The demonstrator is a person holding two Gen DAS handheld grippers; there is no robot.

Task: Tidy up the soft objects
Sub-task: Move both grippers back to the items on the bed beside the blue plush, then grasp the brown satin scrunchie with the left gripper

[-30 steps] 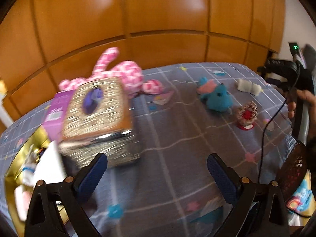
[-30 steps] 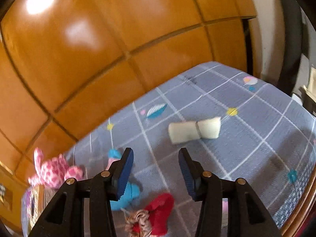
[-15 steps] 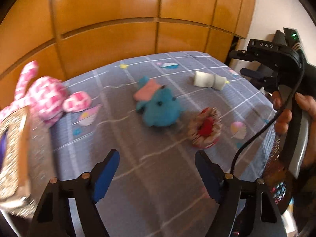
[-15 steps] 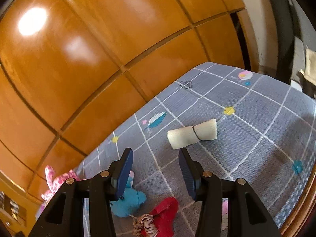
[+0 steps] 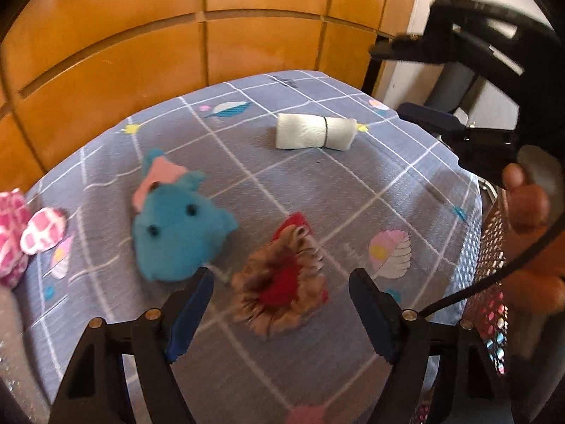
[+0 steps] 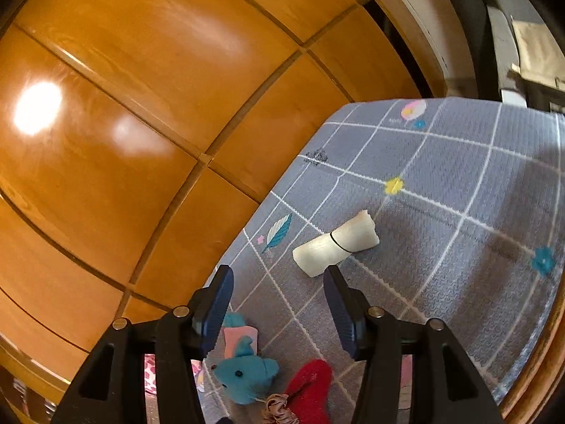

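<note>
On the grey-blue checked cloth (image 5: pixel 353 183) lie a blue plush animal (image 5: pixel 180 233), a red pad with a brown frill (image 5: pixel 282 282) and a white rolled cloth held by a black band (image 5: pixel 314 136). My left gripper (image 5: pixel 279 275) hangs open just above the frilled pad, which lies between its fingers without touching the pads. The jaws of my right gripper (image 6: pixel 278 272) are opening with nothing between them. The white roll (image 6: pixel 335 249) lies just beyond its right finger. The blue plush (image 6: pixel 245 376) and the frilled pad (image 6: pixel 307 392) show low behind its fingers.
A pink-and-white plush (image 5: pixel 21 233) lies at the left edge of the cloth. A glossy wooden panel wall (image 5: pixel 247 35) rises right behind the surface. At the right, a hand (image 5: pixel 526 205) holds the other gripper's handle over a sequinned mesh item (image 5: pixel 494 282). The cloth's far corner drops off (image 6: pixel 441 106).
The left view has swept right: the glittery box and pink plush slid off to the left, and the frilled pad now lies between narrower jaws. The right view rolled and its jaws widened slightly.
</note>
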